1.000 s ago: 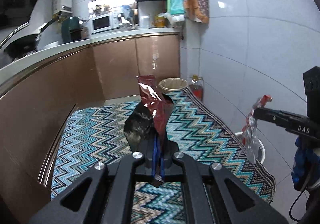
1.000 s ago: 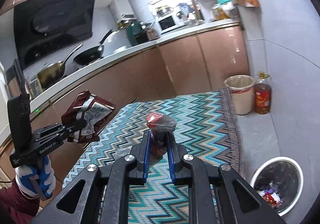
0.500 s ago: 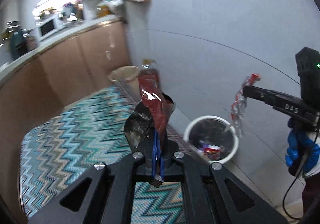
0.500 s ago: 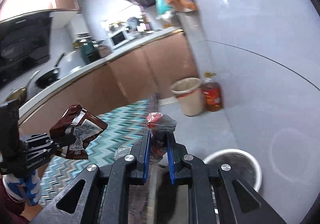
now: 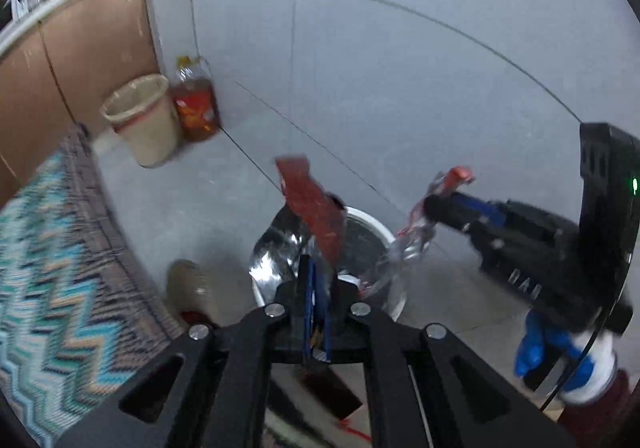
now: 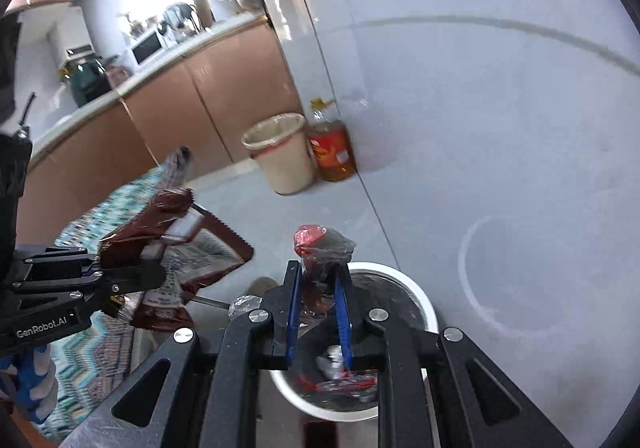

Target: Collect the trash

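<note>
My left gripper [image 5: 316,280] is shut on a dark red foil snack bag [image 5: 316,215], held just over a white round trash bin [image 5: 372,228] with trash inside. From the right wrist view the same bag [image 6: 180,260] hangs left of the bin [image 6: 420,304]. My right gripper [image 6: 318,288] is shut on a clear plastic wrapper with a red end [image 6: 320,244], directly above the bin's rim. In the left wrist view the right gripper [image 5: 432,207] holds that wrapper [image 5: 416,236] at the bin's right edge.
A beige waste basket [image 6: 280,155] and an orange oil bottle [image 6: 332,147] stand against the tiled wall by the brown cabinets [image 6: 224,95]. A zigzag rug [image 5: 48,288] covers the floor to the left. A brownish object [image 5: 192,288] lies beside the bin.
Both grippers have swung right and down from over the rug to the white bin, still holding their trash. The bin is now right under them.
</note>
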Action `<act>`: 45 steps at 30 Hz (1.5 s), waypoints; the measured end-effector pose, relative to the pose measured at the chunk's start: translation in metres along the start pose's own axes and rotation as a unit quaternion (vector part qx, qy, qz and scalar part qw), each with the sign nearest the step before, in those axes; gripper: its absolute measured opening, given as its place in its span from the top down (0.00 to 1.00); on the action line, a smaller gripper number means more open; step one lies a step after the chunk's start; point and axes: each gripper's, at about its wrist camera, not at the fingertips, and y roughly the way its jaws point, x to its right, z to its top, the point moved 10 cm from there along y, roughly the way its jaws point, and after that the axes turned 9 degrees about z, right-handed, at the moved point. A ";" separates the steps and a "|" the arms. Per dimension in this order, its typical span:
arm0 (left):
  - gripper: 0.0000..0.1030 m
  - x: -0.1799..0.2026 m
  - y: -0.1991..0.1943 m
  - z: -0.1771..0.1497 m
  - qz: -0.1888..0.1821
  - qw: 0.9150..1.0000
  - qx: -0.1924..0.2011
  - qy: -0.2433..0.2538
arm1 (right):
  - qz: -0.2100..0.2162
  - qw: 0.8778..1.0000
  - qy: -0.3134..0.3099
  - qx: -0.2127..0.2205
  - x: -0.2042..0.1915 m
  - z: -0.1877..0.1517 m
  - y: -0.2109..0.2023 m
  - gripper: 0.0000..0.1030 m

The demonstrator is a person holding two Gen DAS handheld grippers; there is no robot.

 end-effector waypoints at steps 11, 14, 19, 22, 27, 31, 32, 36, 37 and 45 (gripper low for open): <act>0.51 0.004 0.045 0.009 -0.037 0.998 -0.015 -0.051 | -0.051 0.997 0.024 -0.054 0.057 -0.027 0.037 0.61; 0.51 -0.004 0.035 0.006 -0.036 0.998 -0.011 -0.057 | -0.047 0.997 0.029 -0.059 0.057 -0.032 0.034 0.60; 0.51 -0.022 0.006 0.001 -0.020 0.998 0.014 -0.061 | -0.047 0.997 0.020 -0.051 0.040 -0.033 0.021 0.50; 0.51 -0.036 -0.012 -0.007 0.011 0.998 0.033 -0.060 | -0.051 0.998 0.003 -0.036 0.017 -0.027 0.012 0.43; 0.51 -0.046 -0.038 -0.025 0.044 0.997 0.049 -0.044 | -0.067 0.997 -0.034 -0.002 -0.018 -0.018 -0.017 0.22; 0.44 -0.055 -0.061 -0.036 0.046 0.996 0.068 -0.042 | -0.075 0.995 -0.060 0.030 -0.048 -0.010 -0.038 0.08; 0.42 -0.057 -0.069 -0.039 0.049 0.995 0.074 -0.041 | -0.077 0.994 -0.066 0.037 -0.055 -0.007 -0.043 0.05; 0.38 -0.072 -0.096 -0.056 0.068 0.992 0.098 -0.036 | -0.077 0.992 -0.084 0.059 -0.083 -0.003 -0.059 0.00; 0.37 -0.076 -0.102 -0.059 0.072 0.992 0.101 -0.037 | -0.077 0.991 -0.086 0.061 -0.087 -0.004 -0.061 0.00; 0.34 -0.119 -0.149 -0.085 0.128 0.979 0.143 -0.066 | -0.067 0.989 -0.113 0.069 -0.134 -0.011 -0.078 0.00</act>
